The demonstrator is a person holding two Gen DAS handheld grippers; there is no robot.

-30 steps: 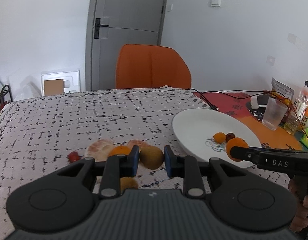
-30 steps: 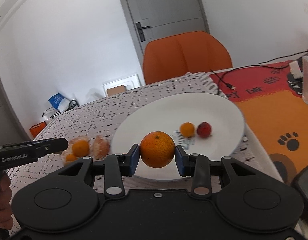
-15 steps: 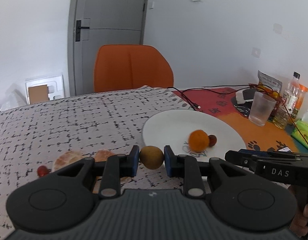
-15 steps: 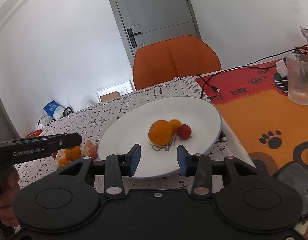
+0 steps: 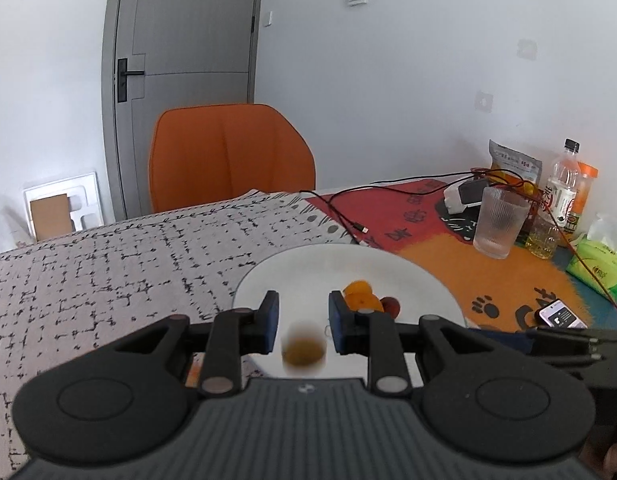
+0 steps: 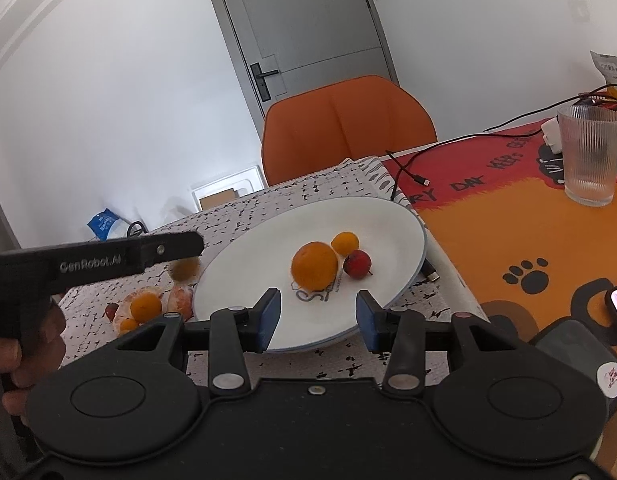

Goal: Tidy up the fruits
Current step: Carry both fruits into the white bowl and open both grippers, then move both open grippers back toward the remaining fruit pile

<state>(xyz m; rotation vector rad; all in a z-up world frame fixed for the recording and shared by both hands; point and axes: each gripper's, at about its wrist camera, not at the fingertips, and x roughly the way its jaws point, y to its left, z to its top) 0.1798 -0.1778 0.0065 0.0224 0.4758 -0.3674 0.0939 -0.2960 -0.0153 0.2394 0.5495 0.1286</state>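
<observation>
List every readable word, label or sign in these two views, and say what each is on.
"GenRobot.AI": side of the left gripper, seen in the right wrist view.
"DAY" and "KEEPS": red band of the mat; the words either side are cut off.
Print on the plate: partly hidden by the orange, unreadable.
Snack bag, bottle, tissue pack, phone: too small.

A plate [image 6: 392,220] sits at frame centre – an orange [image 6: 314,266], a smaller fruit [image 6: 345,242] behind it and a berry [image 6: 357,264] to its right. More fruit [image 6: 146,306] lies lower left; a glass [image 6: 590,154] upper right.
</observation>
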